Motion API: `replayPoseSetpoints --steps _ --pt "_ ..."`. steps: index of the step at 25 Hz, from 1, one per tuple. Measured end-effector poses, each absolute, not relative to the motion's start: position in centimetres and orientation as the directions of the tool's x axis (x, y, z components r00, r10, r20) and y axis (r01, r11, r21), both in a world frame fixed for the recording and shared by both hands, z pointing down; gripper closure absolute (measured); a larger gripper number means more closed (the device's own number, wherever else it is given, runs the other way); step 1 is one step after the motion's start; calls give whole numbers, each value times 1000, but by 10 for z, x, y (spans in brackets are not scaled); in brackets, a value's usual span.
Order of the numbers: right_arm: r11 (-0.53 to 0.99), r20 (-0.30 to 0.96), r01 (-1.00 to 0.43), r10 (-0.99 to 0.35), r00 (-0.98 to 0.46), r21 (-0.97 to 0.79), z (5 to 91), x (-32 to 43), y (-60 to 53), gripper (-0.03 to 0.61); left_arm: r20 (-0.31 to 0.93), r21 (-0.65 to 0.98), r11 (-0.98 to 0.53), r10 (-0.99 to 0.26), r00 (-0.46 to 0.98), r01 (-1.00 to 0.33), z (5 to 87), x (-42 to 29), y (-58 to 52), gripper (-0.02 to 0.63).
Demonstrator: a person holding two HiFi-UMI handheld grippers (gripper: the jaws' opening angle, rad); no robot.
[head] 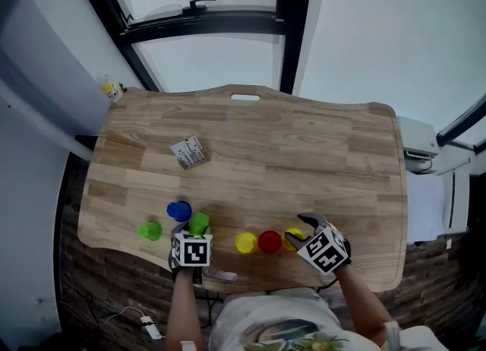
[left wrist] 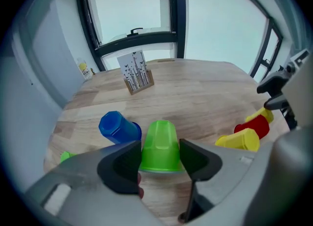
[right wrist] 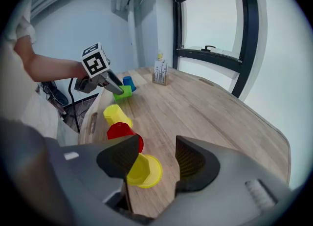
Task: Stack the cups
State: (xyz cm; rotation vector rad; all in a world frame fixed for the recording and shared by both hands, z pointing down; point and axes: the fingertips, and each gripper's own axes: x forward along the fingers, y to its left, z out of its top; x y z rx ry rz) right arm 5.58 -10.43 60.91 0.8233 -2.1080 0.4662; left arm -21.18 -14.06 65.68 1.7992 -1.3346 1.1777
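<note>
A green cup (left wrist: pixel 159 144) sits between the jaws of my left gripper (left wrist: pixel 159 160), whose pads touch its wide rim on both sides; in the head view this green cup (head: pixel 199 223) is near the table's front edge, at my left gripper (head: pixel 196 229). A blue cup (left wrist: pixel 117 127) stands just to its left, and a second green cup (head: pixel 149 230) farther left. To the right lie a yellow cup (head: pixel 245 243), a red cup (head: pixel 269 241) and another yellow cup (right wrist: pixel 142 170). My right gripper (right wrist: pixel 156 159) is open over that last cup, which lies by the left jaw.
A small card holder (head: pixel 189 152) stands mid-table on the left. The wooden table (head: pixel 304 152) has a handle slot at its far edge. A small yellow object (head: pixel 112 90) sits at the far left corner, with window frames beyond. The person's body is close to the front edge.
</note>
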Motion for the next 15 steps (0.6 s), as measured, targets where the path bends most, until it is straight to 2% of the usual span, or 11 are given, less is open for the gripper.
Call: replayPoseSetpoints --steps 6,15 --pt "709 761 -698 -399 -511 -97 596 42 -105 339 820 39 -342 -526 226 -939 618 -184 -146 355" --pt "711 743 -697 -415 -524 -94 585 38 -93 341 708 144 -418 -590 389 -897 577 -132 -131 356"
